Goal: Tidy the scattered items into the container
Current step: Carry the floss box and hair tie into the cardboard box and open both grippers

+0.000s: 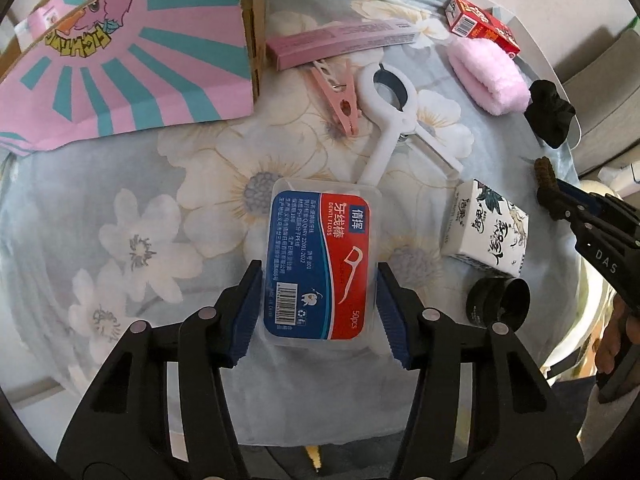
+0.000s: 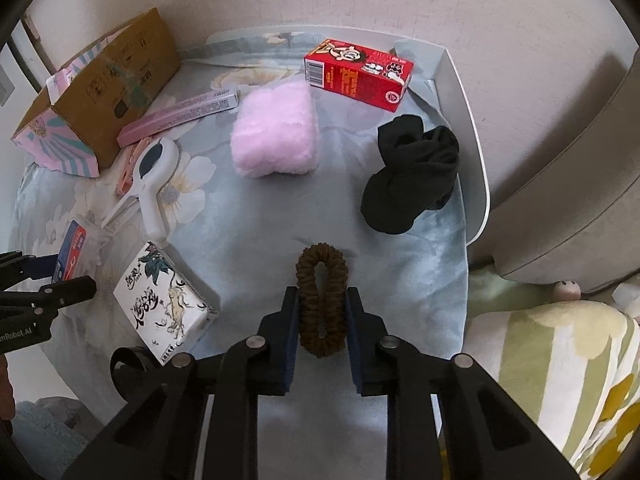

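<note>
While the left gripper (image 1: 318,312) points steeply down at the flowered cloth (image 1: 132,184), the left wrist view shows its blue pads (image 1: 246,312) closed onto the long side walls of the dental floss box (image 1: 318,264). The box is a clear plastic case with a red and blue label. Its long axis runs straight ahead along the fingers, so roughly its near half sits between the pads and the far half projects beyond the tips. The grip appears firm; whether the box has cleared the cloth cannot be told. The container, a cardboard box (image 1: 132,48) with a pink and teal printed flap, lies ahead and to the left of this gripper, well apart from it. A white clip (image 1: 386,120) and a pink clothespin (image 1: 340,96) lie directly ahead, between the held box and the container's right edge. Judged from this layout, the carry runs forward and leftward, passing left of the clips.

In the right wrist view, the right gripper (image 2: 322,316) has its jaws nearly together, pinching the brown hair tie (image 2: 322,300). The tie is squeezed into a narrow loop whose long axis also runs straight ahead, with its far end projecting past the fingertips. The cardboard box (image 2: 120,80) stands far ahead and to the left of this gripper, beyond a white patterned carton (image 2: 164,300) and the white clip (image 2: 154,184). The left gripper (image 2: 60,276) is visible at the left edge, between the right gripper and the container. The left hand is therefore judged nearer to the container.
</note>
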`<state>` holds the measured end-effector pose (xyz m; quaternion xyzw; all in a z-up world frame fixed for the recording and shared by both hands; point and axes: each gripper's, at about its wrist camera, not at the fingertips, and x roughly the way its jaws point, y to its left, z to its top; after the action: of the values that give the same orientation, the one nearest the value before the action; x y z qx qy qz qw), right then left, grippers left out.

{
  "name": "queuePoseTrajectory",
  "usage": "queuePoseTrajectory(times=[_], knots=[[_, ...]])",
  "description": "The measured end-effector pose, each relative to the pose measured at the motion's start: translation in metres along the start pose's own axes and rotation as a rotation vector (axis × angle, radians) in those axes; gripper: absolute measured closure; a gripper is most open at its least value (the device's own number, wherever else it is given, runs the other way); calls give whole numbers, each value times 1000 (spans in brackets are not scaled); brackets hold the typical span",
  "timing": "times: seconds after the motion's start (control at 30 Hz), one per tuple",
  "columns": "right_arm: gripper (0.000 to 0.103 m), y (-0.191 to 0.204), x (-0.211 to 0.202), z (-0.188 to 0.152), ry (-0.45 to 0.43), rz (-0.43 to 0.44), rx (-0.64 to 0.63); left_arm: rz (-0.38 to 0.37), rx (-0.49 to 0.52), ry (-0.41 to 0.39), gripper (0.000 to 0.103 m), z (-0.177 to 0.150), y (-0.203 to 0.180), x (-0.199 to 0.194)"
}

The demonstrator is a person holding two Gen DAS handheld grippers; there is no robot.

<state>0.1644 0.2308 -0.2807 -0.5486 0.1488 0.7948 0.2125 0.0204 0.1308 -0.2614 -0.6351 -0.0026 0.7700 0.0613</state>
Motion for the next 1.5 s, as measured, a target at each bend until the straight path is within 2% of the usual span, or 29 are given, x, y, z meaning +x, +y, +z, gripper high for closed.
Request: queuePoseTrajectory(times=[0.23,0.33,0.37,0.5,0.57,0.7,0.83,1.1,1.2,1.33,1.5], knots=[[83,1,-12,3,-23,-8,-4,-18,0,-5,52,7,20,-15],[83,4,-19,6,-31,-16,-11,-28,-7,-18,52,-26,61,-35],[83,4,-21,8,-34,-16,-11,-34,-16,-27,52,-36,61,-45],[83,9,-30,14,-46,-17,-14,-44,-30,-78,52,-41,77,-75],[83,14,-37,19,-55,-19,-20,-52,-45,-105,52,-60,75,-93],[83,22,-47,30,-76,-20,-31,-69,-76,-142,52,-50,92,-109],[83,34,-61,48,-107,19,-27,-73,-81,-194,52,-16,79,-104],[83,84,-98,106,-232,68,-109,-56,-65,-344,52,28,82,-136],[83,104,-105,126,-266,100,-135,-30,-46,-401,52,45,93,-154],[83,135,-107,153,-282,136,-168,43,-19,-454,52,72,119,-170],[83,176,-99,182,-277,190,-210,89,-12,-436,52,107,155,-153]])
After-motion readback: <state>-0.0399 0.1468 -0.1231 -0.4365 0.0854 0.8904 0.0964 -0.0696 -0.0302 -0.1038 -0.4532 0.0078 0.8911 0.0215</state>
